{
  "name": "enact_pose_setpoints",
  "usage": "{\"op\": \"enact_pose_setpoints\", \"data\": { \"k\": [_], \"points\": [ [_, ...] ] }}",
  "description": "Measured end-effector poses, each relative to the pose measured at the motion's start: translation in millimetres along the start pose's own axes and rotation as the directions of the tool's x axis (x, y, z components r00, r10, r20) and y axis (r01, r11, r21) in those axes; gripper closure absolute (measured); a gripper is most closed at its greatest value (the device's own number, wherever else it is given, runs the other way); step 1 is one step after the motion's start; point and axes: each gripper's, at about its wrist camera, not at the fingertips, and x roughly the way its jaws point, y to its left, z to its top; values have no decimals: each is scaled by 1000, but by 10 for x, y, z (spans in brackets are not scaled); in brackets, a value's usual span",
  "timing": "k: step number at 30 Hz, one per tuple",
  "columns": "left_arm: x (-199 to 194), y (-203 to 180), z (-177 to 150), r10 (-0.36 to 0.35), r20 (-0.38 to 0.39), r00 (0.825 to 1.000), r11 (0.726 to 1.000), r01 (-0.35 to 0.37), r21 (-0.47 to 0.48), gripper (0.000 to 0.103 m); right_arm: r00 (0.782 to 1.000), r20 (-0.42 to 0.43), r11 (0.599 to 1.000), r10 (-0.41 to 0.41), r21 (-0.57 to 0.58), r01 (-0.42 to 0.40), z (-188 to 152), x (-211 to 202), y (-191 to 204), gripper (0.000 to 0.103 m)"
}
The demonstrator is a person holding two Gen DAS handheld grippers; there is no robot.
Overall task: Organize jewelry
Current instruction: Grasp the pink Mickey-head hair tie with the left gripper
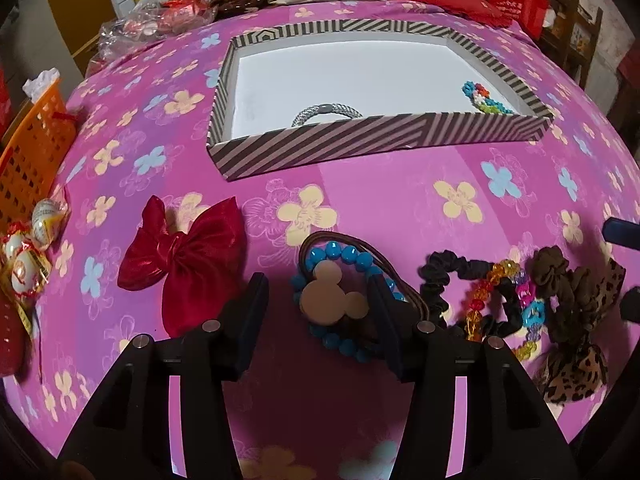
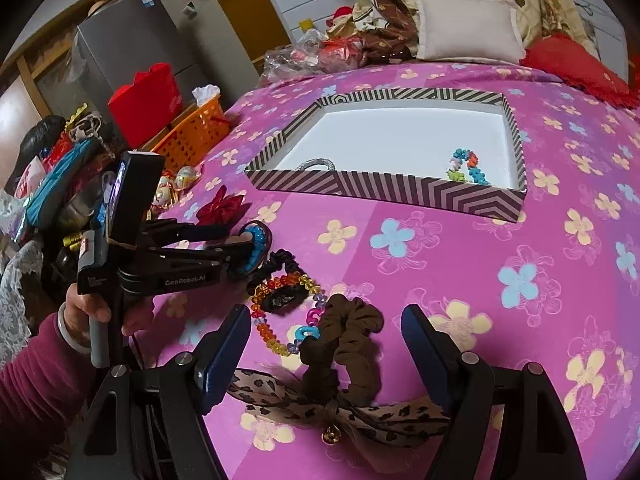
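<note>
A striped box (image 1: 360, 144) (image 2: 400, 190) with a white floor holds a grey hair tie (image 1: 326, 114) and a colourful bead bracelet (image 1: 484, 98) (image 2: 466, 166). My left gripper (image 1: 318, 304) (image 2: 244, 246) is open, its jaws either side of a blue bead bracelet (image 1: 340, 258) with a beige mouse-head charm (image 1: 332, 294). My right gripper (image 2: 326, 344) is open around a brown scrunchie (image 2: 348, 340) with a leopard-print bow (image 2: 340, 408). Between them lie a black scrunchie (image 1: 452, 276) (image 2: 280, 264) and an amber bead bracelet (image 2: 276, 312) (image 1: 486, 292).
A red satin bow (image 1: 180, 260) (image 2: 220, 206) lies left of the pile on the pink flowered bedspread (image 1: 400, 200). An orange basket (image 1: 32, 160) (image 2: 192, 132) and wrapped items (image 1: 24, 252) sit at the left edge. Pillows (image 2: 468, 28) and clutter lie behind the box.
</note>
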Motion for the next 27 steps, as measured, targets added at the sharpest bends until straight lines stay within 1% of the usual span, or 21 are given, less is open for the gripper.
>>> {"op": "enact_pose_setpoints", "data": {
  "k": [4,7,10,11,12,15,18,20,24,26,27],
  "points": [
    [36,11,-16,-7,-11,1000,999,7,42,52,1000,-6,1000,10,27,-10,8,28,-75,28],
    [44,-18,-7,-9,-6,1000,998,9,67,52,1000,-8,998,21,53,-20,14,47,-121,28],
    [51,-36,9,-3,-1,1000,997,3,75,52,1000,-9,998,26,62,-25,18,52,-141,28],
    [50,-38,13,-7,2,1000,997,6,76,61,1000,-8,998,23,60,-23,18,48,-142,28],
    [50,-37,16,-21,3,1000,997,21,77,68,1000,-6,998,22,60,-21,16,43,-140,28],
    [44,-48,8,-20,13,1000,996,19,86,68,1000,-6,997,20,69,-19,17,37,-167,28],
    [11,-14,-20,-52,19,998,997,50,58,69,1000,-4,997,19,71,-19,12,22,-171,28],
    [-73,50,-36,-82,38,996,996,81,21,69,1000,-3,998,15,66,-15,15,7,-164,28],
    [-281,146,-46,-107,79,991,994,109,-30,69,1000,-10,999,21,50,-20,-4,-63,-145,28],
    [-377,165,-53,-109,96,989,992,114,-47,69,999,-31,998,45,34,-44,-38,-91,-124,28],
    [-425,179,-61,-114,105,988,991,120,-53,69,996,-56,998,63,25,-62,-77,-94,-98,28]
  ]
}}
